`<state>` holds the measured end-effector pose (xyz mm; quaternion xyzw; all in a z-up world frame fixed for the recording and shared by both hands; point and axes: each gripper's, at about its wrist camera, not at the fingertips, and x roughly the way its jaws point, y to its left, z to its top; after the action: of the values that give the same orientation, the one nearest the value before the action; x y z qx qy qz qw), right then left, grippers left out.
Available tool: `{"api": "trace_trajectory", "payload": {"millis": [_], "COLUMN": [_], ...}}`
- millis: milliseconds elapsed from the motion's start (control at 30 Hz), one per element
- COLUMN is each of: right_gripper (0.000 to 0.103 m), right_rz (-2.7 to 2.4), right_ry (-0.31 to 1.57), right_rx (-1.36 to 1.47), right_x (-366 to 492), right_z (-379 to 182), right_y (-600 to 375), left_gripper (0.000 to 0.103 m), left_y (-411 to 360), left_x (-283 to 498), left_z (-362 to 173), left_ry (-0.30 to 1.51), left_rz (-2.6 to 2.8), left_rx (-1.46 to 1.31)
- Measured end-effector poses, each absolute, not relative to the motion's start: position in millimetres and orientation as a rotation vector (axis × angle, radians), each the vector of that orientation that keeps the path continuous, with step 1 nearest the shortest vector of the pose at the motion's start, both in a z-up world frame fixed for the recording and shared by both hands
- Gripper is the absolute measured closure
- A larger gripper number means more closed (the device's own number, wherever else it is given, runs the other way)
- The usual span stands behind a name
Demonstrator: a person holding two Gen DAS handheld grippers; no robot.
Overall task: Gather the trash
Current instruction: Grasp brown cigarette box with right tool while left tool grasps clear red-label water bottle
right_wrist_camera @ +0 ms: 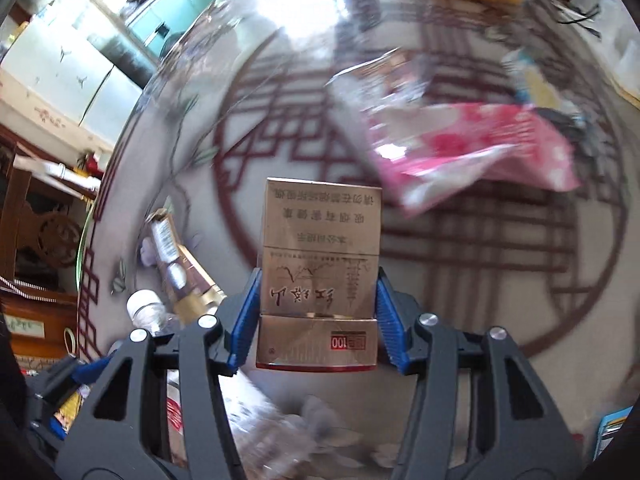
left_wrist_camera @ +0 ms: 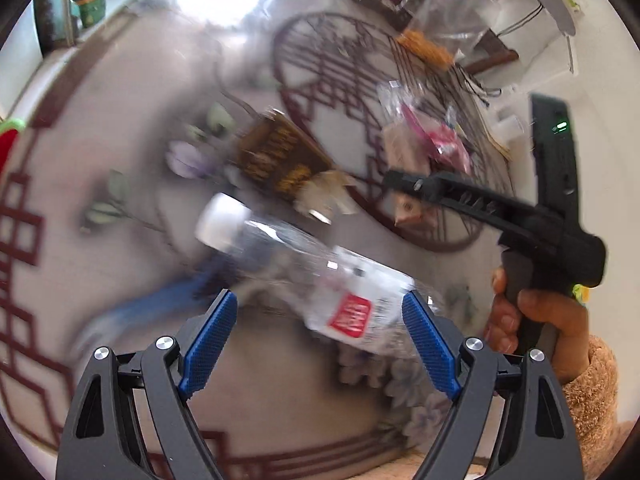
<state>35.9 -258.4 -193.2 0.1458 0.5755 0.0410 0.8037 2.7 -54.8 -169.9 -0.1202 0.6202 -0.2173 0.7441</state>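
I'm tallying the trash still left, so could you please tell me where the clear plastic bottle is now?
In the left wrist view the clear plastic bottle lies on its side on the table, between the left gripper's open fingers, just below the brown carton.

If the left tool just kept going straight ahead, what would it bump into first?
Most likely the clear plastic bottle. It lies slanted right in front of the open left tool, partly between its blue fingers. The picture is blurry, so how near it is cannot be told. The brown packet lies farther on.

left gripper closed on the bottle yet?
No, the left gripper is open, its blue pads wide apart, with the plastic bottle lying beyond them.
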Motion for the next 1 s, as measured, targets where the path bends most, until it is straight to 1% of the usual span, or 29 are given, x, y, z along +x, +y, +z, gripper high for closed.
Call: {"api": "trace_trajectory", "payload": {"millis": [167, 433, 467, 533, 567, 600, 633, 833, 967, 1000], "right_gripper": [0.051, 0.051, 0.051, 0.051, 0.051, 0.051, 0.051, 0.051, 0.051, 0.051], "right_rz": [0.063, 0.047, 0.05, 0.058, 0.062, 0.064, 0.065, 0.077, 0.083, 0.08], "right_ry": [1.213, 1.201, 1.2, 1.201, 1.201, 1.199, 1.196, 1.166, 1.145, 1.138], "right_rx": [0.327, 0.353, 0.355, 0.356, 0.356, 0.356, 0.354, 0.345, 0.34, 0.336], "right_x": [26, 16, 16, 18, 18, 19, 20, 26, 29, 29], "right_z": [-188, -185, -185, -185, -184, -184, -183, -172, -164, -162], "right_y": [-281, -294, -292, -290, -288, -287, -286, -277, -271, -269], "left_gripper": [0.022, 0.021, 0.023, 0.033, 0.036, 0.041, 0.044, 0.047, 0.048, 0.05], "left_y": [-77, -88, -88, -88, -87, -86, -86, -73, -62, -61], "left_x": [7, 11, 10, 8, 8, 8, 10, 13, 17, 19], "left_z": [-183, -214, -214, -211, -210, -207, -205, -190, -167, -163], "left_ry": [1.399, 1.532, 1.527, 1.518, 1.51, 1.502, 1.495, 1.442, 1.348, 1.33], "left_rz": [-0.474, -0.473, -0.47, -0.483, -0.489, -0.497, -0.501, -0.5, -0.48, -0.475], "left_rx": [-0.282, -0.465, -0.463, -0.453, -0.45, -0.451, -0.443, -0.383, -0.28, -0.254]}}
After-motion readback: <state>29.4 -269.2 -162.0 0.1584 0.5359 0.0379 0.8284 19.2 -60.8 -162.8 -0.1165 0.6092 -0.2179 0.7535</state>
